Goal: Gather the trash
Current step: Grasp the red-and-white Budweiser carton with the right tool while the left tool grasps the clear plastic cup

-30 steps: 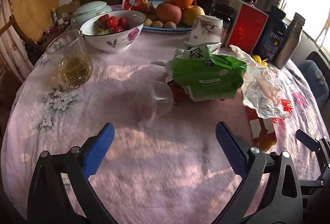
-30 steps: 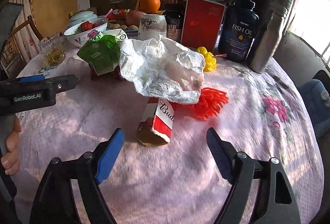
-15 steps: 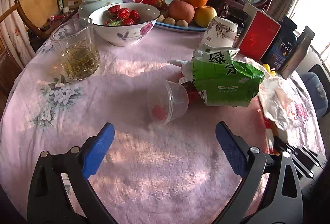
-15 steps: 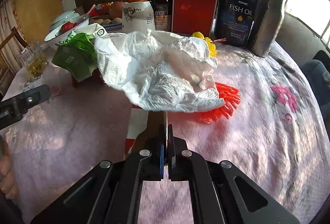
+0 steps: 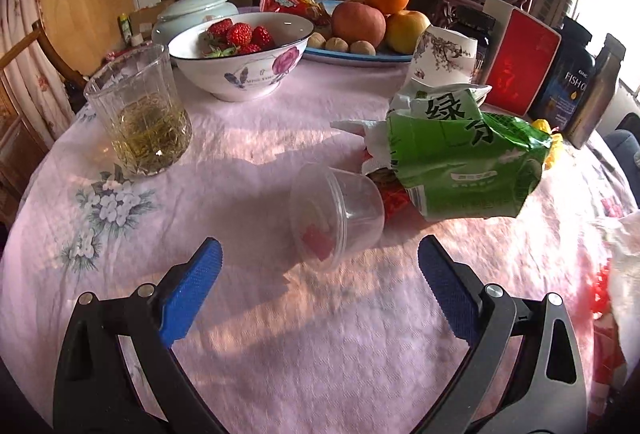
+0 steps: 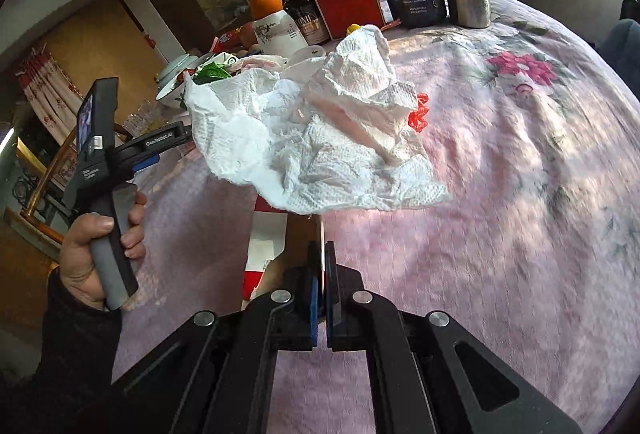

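Here, left gripper (image 5: 320, 266) spread wide and empty, clear plastic tub (image 5: 336, 214) lying tipped just ahead between its fingers, crumpled green packet (image 5: 460, 162) beyond, then right gripper (image 6: 322, 266) clamped together on thin edge of red-and-white carton (image 6: 266, 238), crumpled white paper towel (image 6: 316, 142) draped just past its fingertips.

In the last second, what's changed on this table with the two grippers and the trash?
The right gripper, open a second ago, shut on the red and white carton, which carries the crumpled paper towel on top, and it has rolled so the table looks tilted. The left gripper stayed open and eased closer to the tipped clear plastic cup. The green bag, tea glass and strawberry bowl have not moved.
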Demonstrator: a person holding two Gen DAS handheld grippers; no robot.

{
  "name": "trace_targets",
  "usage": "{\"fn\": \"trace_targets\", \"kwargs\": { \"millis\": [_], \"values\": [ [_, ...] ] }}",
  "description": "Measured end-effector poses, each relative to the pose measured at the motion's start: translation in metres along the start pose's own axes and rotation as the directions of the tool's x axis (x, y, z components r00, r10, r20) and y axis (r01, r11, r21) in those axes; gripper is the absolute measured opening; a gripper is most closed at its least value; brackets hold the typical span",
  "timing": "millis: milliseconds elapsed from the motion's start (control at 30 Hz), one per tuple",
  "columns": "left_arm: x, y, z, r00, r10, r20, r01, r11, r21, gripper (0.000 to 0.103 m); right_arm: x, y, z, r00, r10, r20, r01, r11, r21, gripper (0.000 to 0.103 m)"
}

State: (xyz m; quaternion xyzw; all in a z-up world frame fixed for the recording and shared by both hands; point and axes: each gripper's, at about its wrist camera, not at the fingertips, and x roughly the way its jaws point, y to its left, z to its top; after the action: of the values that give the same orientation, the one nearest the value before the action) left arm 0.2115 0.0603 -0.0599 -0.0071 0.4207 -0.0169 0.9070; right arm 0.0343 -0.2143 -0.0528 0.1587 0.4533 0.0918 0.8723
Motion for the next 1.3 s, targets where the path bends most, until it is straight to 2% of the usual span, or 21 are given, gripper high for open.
{"fn": "trace_targets", "kwargs": {
  "millis": [167, 300, 333, 367, 433, 467, 567, 700, 867, 967, 1033, 1067, 1100, 1133, 1167, 1200, 1233, 1267, 1300],
  "values": [
    [0.009, -0.002, 0.001, 1.000, 0.027, 0.001, -0.027, 0.999, 0.019, 0.091, -0.001, 0.004, 0.000, 0.998, 0.067, 0.004, -0.067, 0.998, 0.001, 0.003],
    [0.018, 0.005, 0.004, 0.999, -0.005, -0.037, 0.004, 1.000, -0.025, 0.066, 0.003, 0.014, 0.009, 0.989, 0.151, 0.003, -0.151, 0.989, 0.010, 0.003],
    [0.018, 0.007, 0.004, 0.999, -0.010, -0.041, 0.009, 0.999, -0.034, 0.064, 0.003, 0.016, 0.014, 0.985, 0.174, 0.011, -0.174, 0.985, 0.016, 0.003],
    [0.018, 0.009, 0.004, 0.999, -0.016, -0.039, 0.014, 0.999, -0.041, 0.062, 0.002, 0.019, 0.020, 0.982, 0.187, 0.031, -0.188, 0.982, 0.019, 0.003],
    [0.015, 0.012, 0.006, 0.999, -0.039, -0.032, 0.038, 0.998, -0.052, 0.046, -0.006, 0.025, 0.031, 0.980, 0.182, 0.085, -0.184, 0.983, 0.012, 0.003],
    [0.014, 0.014, 0.006, 0.998, -0.058, -0.036, 0.056, 0.997, -0.062, 0.042, -0.010, 0.029, 0.036, 0.977, 0.186, 0.105, -0.188, 0.982, 0.008, 0.003],
    [0.010, 0.018, 0.006, 0.996, -0.077, -0.039, 0.073, 0.993, -0.090, 0.039, -0.019, 0.043, 0.042, 0.969, 0.205, 0.137, -0.202, 0.979, -0.033, 0.003],
    [-0.001, 0.020, 0.007, 0.995, -0.099, -0.025, 0.096, 0.990, -0.108, 0.034, -0.032, 0.058, 0.031, 0.975, 0.148, 0.168, -0.128, 0.984, -0.124, 0.003],
    [-0.018, 0.014, 0.006, 0.992, -0.122, -0.002, 0.122, 0.989, -0.084, 0.032, -0.034, 0.047, 0.012, 0.991, 0.060, 0.119, -0.043, 0.989, -0.144, 0.004],
    [-0.025, 0.010, 0.005, 0.990, -0.143, 0.007, 0.143, 0.987, -0.077, 0.032, -0.027, 0.025, 0.008, 0.994, 0.067, 0.082, -0.064, 0.997, -0.038, 0.003],
    [-0.029, 0.007, 0.004, 0.990, -0.142, 0.015, 0.143, 0.988, -0.063, 0.032, -0.031, 0.011, 0.011, 0.991, -0.047, 0.122, 0.045, 0.999, 0.020, 0.004],
    [-0.030, 0.006, 0.004, 0.990, -0.142, 0.018, 0.143, 0.988, -0.058, 0.032, -0.031, 0.011, 0.013, 0.985, -0.103, 0.140, 0.103, 0.995, 0.014, 0.004],
    [-0.031, 0.005, 0.003, 0.989, -0.144, 0.018, 0.145, 0.988, -0.055, 0.032, -0.031, 0.014, 0.012, 0.987, -0.089, 0.135, 0.092, 0.996, -0.010, 0.004],
    [-0.031, 0.005, 0.003, 0.989, -0.147, 0.016, 0.148, 0.987, -0.054, 0.032, -0.028, 0.017, 0.011, 0.996, 0.007, 0.093, -0.005, 1.000, -0.022, 0.004],
    [-0.031, 0.005, 0.003, 0.989, -0.151, 0.012, 0.151, 0.987, -0.057, 0.032, -0.021, 0.016, 0.011, 0.989, 0.147, 0.029, -0.147, 0.989, 0.002, 0.003],
    [-0.029, 0.005, 0.003, 0.988, -0.154, 0.007, 0.154, 0.986, -0.061, 0.032, -0.014, 0.014, 0.010, 0.959, 0.283, -0.029, -0.281, 0.957, 0.066, 0.003],
    [-0.028, 0.005, 0.003, 0.987, -0.158, 0.003, 0.158, 0.985, -0.064, 0.032, -0.009, 0.012, 0.009, 0.936, 0.349, -0.053, -0.341, 0.933, 0.117, 0.003],
    [-0.028, 0.006, 0.003, 0.987, -0.160, -0.003, 0.159, 0.985, -0.068, 0.032, -0.007, 0.011, 0.009, 0.934, 0.354, -0.054, -0.345, 0.929, 0.135, 0.003],
    [-0.027, 0.006, 0.003, 0.987, -0.162, -0.006, 0.161, 0.984, -0.071, 0.032, -0.008, 0.014, 0.010, 0.955, 0.292, -0.041, -0.287, 0.952, 0.103, 0.003]
  ]
}}
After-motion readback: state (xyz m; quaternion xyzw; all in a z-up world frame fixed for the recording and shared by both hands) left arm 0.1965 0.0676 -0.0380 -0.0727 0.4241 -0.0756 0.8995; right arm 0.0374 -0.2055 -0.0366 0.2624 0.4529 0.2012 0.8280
